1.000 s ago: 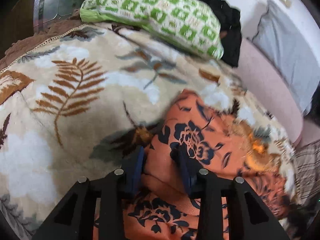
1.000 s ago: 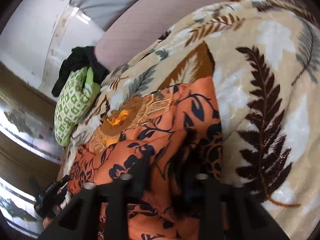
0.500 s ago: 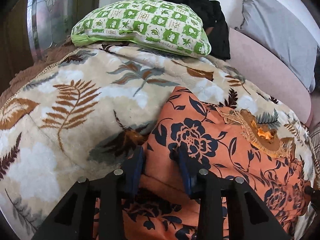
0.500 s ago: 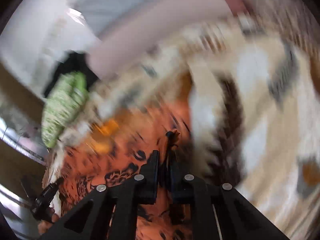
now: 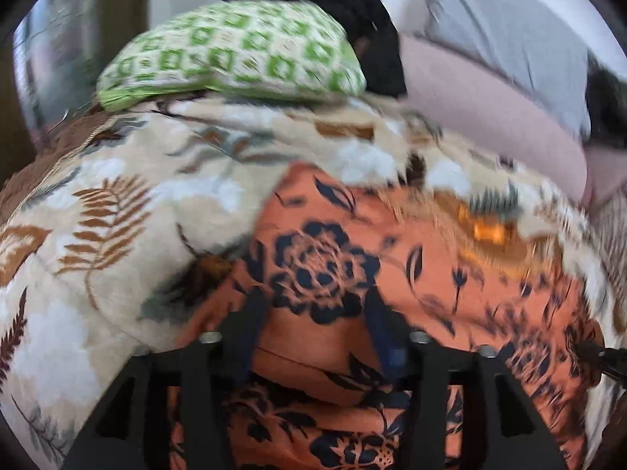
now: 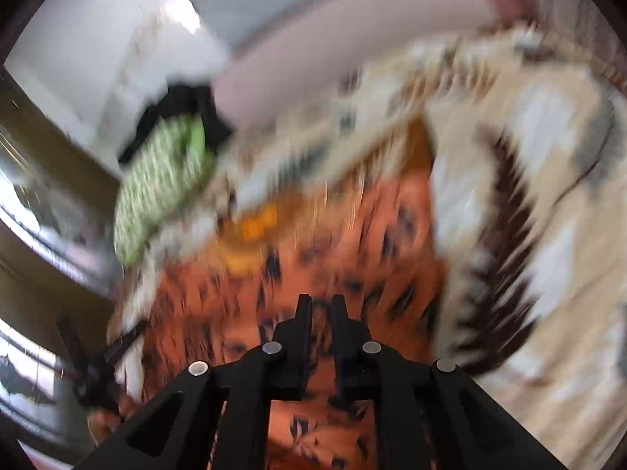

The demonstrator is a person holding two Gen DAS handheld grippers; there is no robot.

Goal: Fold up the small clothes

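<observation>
Left gripper [image 5: 313,309]: fingers spread wide, orange cloth bunched between them; wider than 0.5 s ago, so it looks to be letting go or re-setting. No pinch visible.
Right gripper [image 6: 321,313]: fingers nearly pressed together, thin dark strip between them, likely a pinch on the garment edge, blur makes it uncertain. It was spread 1.0 s ago and narrow by 0.5 s ago.
Orange floral garment [image 5: 392,258]: lies on the leaf-print blanket [image 5: 98,211], directly under both grippers, embroidered neckline [image 5: 486,231] at the far side.
Change: both views motion-blurred, both hands moving; garment looks flatter and more spread than 1.0 s ago.
Task meaning: judged as still spreading/straightening, no fold made yet.
Far: green-patterned pillow [image 5: 235,51] on the blanket's far edge, black cloth [image 5: 352,11] behind it, pink sheet [image 5: 490,117] to the right.
</observation>
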